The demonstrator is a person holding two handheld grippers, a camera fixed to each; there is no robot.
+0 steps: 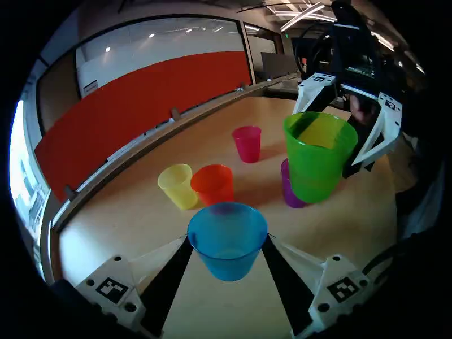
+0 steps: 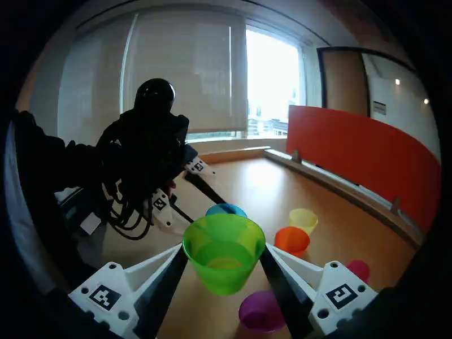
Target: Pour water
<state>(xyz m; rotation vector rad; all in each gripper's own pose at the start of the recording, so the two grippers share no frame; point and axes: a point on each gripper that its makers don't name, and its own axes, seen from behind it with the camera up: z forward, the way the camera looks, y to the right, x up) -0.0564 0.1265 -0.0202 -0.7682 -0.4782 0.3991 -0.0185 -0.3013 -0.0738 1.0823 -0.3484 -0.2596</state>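
Green cup (image 2: 225, 276), clamped in right gripper (image 2: 224, 251), aloft beside orange cup (image 1: 213, 183); blue cup (image 1: 227, 248), clamped in left gripper (image 1: 227, 240), near it.

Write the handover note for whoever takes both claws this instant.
Left claw: shut on the blue cup, held roughly upright above the table.
Right claw: shut on the green cup, also roughly upright and off the table.
On the table: yellow cup, orange cup, pink cup and purple cup, all standing.
Done: both cups are picked up.
Left: the pour itself. No water is seen flowing, and I cannot tell how full either cup is.
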